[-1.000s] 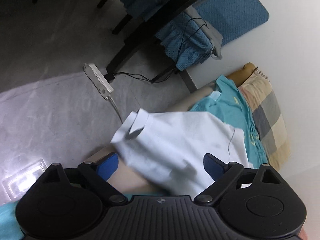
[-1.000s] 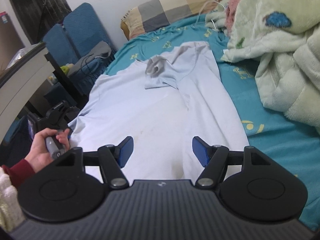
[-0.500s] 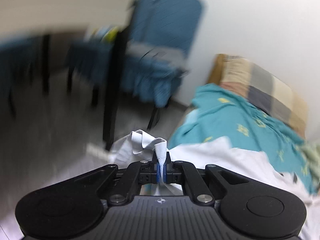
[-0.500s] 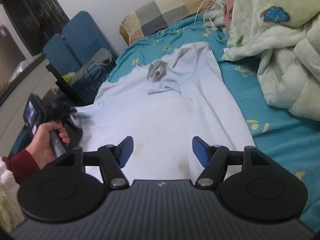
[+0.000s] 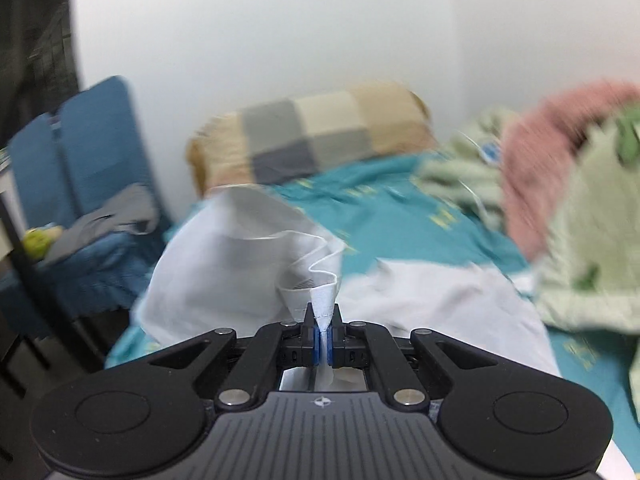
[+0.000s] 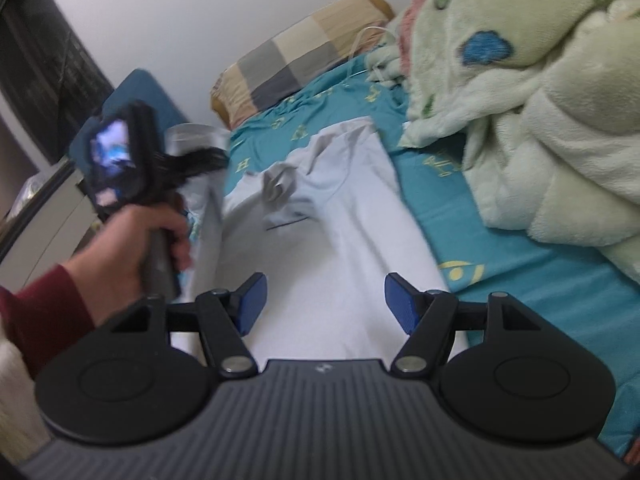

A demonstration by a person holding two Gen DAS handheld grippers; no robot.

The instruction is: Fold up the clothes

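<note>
Chair (image 5: 84,184): blue, left of the bed (image 6: 532,276), beyond its edge.
Left tool (image 5: 322,334): clamped on the white shirt (image 6: 340,280)'s edge, lifting it off the bed's left side.
White shirt: spread lengthwise on the bed, collar toward the checked pillow (image 6: 296,60).
Right tool (image 6: 323,300): spread wide above the shirt's near end.
Blanket (image 6: 532,92): heaped right of the shirt.

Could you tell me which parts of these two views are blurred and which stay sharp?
Left wrist view: the pillow and blanket smear, while the left gripper pinching the white shirt is crisp. Right wrist view: the left hand blurs; the right gripper is sharp.
</note>
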